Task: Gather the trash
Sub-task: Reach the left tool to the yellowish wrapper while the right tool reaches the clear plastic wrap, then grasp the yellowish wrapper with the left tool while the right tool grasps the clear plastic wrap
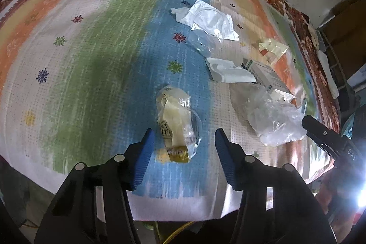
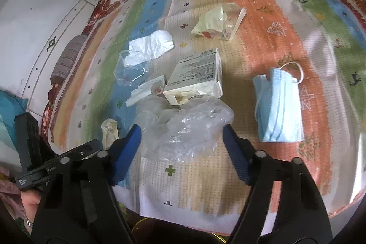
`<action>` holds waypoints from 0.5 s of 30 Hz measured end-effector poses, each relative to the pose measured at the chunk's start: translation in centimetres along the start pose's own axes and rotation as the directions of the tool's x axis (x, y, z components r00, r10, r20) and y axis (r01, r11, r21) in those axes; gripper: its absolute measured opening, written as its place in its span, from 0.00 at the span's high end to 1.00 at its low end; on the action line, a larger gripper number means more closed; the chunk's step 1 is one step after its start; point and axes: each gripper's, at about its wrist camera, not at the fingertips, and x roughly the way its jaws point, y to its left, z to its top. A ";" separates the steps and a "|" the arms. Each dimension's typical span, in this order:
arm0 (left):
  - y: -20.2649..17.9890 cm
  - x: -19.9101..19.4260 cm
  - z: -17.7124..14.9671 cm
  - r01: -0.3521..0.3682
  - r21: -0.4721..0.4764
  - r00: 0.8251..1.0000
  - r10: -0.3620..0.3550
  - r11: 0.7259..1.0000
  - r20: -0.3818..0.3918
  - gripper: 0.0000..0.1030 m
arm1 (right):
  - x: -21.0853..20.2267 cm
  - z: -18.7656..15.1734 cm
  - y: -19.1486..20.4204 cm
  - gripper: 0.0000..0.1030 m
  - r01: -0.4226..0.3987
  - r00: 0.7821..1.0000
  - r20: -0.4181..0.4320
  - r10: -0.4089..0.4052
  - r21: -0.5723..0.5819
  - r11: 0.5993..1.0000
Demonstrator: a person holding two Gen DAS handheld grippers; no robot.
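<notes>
The left claw (image 1: 181, 148) stands wide open and holds nothing, its blue pads either side of a yellowish cellophane wrapper (image 1: 177, 122) that lies flat on the striped cloth (image 1: 103, 49) at 12 o'clock from the tips. That wrapper looks feather-light, thin and slick; I would pinch it across its bunched middle, where the folds give some thickness, since a flat edge could slide out. Further on, at 1 o'clock, lie a crumpled white wrapper (image 1: 211, 20), a clear plastic cup (image 1: 201, 41) and a white tissue (image 1: 228, 72), all soft or easily crushed. The right claw (image 2: 181, 143) is likewise spread wide and empty, with a crumpled clear plastic bag (image 2: 185, 127) between its pads, seemingly not yet gripped. The bag should be nearly weightless, limp and slippery, so closing on its thickest bunched part seems best. Beyond it at 12 o'clock sits a torn cardboard box (image 2: 196, 72), stiffer but light, and at 2 o'clock a folded blue face mask (image 2: 279, 106), soft, easily taken by its pleated body.
</notes>
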 end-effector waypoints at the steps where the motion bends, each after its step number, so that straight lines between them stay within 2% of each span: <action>1: 0.0 0.3 0.1 -0.004 -0.002 1.000 0.004 1.000 -0.004 0.53 | 0.3 0.0 0.0 0.40 0.003 1.000 -0.008 -0.003 -0.001 1.000; 3: 0.1 0.9 0.3 -0.018 -0.006 1.000 0.018 1.000 -0.015 0.54 | 0.8 -0.1 0.0 0.44 0.011 1.000 -0.023 -0.011 -0.002 1.000; 5: 0.2 1.4 0.3 -0.029 -0.010 0.999 0.028 1.000 -0.025 0.60 | 1.1 -0.3 0.3 0.50 0.007 0.999 -0.042 -0.007 -0.014 1.000; 7: 0.1 1.9 0.4 -0.041 0.001 0.999 0.041 0.999 -0.032 0.63 | 1.3 -0.5 0.5 0.63 0.023 0.998 -0.051 -0.025 -0.031 0.999; 10: -0.3 2.4 0.3 -0.075 0.027 0.996 0.076 0.997 -0.041 0.81 | 1.5 -0.8 1.0 0.78 0.031 0.997 -0.067 -0.035 -0.057 0.998; 12: -0.3 2.5 0.3 -0.092 0.019 0.995 0.092 0.996 -0.041 0.87 | 1.4 -1.0 1.2 0.86 0.019 0.997 -0.075 -0.024 -0.070 0.997; 14: -0.1 2.2 0.4 -0.070 -0.011 0.997 0.070 0.997 -0.036 0.90 | 1.2 -1.2 1.5 0.89 0.011 0.997 -0.079 -0.018 -0.086 0.996; 15: -0.2 1.9 0.5 -0.084 -0.018 0.996 0.083 0.996 -0.031 0.90 | 1.0 -1.4 1.7 0.90 0.008 0.997 -0.079 -0.015 -0.092 0.996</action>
